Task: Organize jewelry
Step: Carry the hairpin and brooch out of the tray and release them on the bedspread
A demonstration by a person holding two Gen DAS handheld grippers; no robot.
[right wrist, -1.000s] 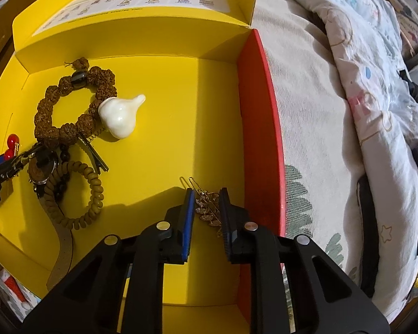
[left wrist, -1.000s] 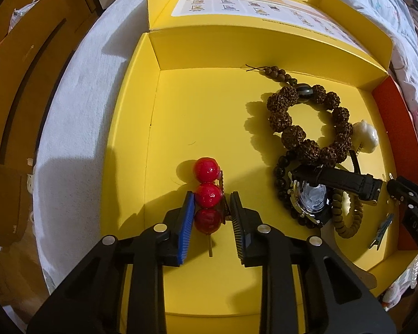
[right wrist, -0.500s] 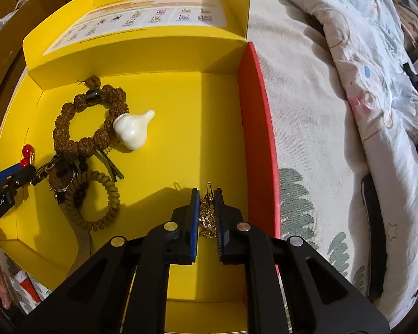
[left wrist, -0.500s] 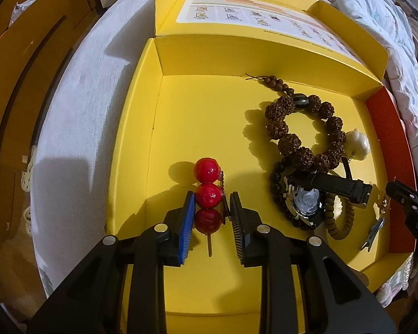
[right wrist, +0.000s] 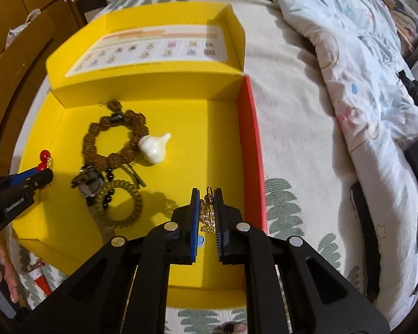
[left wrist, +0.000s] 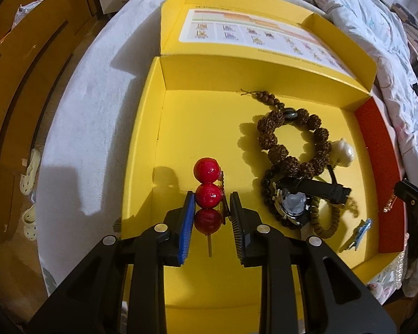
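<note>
My left gripper (left wrist: pixel 211 208) is shut on a hairpin with three red balls (left wrist: pixel 207 183) and holds it above the left part of the yellow box (left wrist: pixel 142 139). My right gripper (right wrist: pixel 207 208) is shut on a gold chain ornament (right wrist: pixel 207 214) and holds it above the box floor beside the red wall (right wrist: pixel 252 150). In the box lie a brown seed-bead bracelet (left wrist: pixel 267 139), a white charm (left wrist: pixel 344 151), a black-strap watch (left wrist: pixel 292 203), an olive bead bracelet (right wrist: pixel 131 203) and a small blue clip (left wrist: pixel 359 233).
The box stands on a bed with a white-and-green patterned cover (right wrist: pixel 287 128). Its open lid (left wrist: pixel 253 30) with a printed chart stands up at the back. A rumpled quilt (right wrist: pixel 362 55) lies to the right. Wooden cabinets (left wrist: pixel 22 55) and slippers are on the left.
Both grippers have risen with their loads, so the box looks smaller. The right gripper closed tighter on the gold ornament and lifted it off the floor.
</note>
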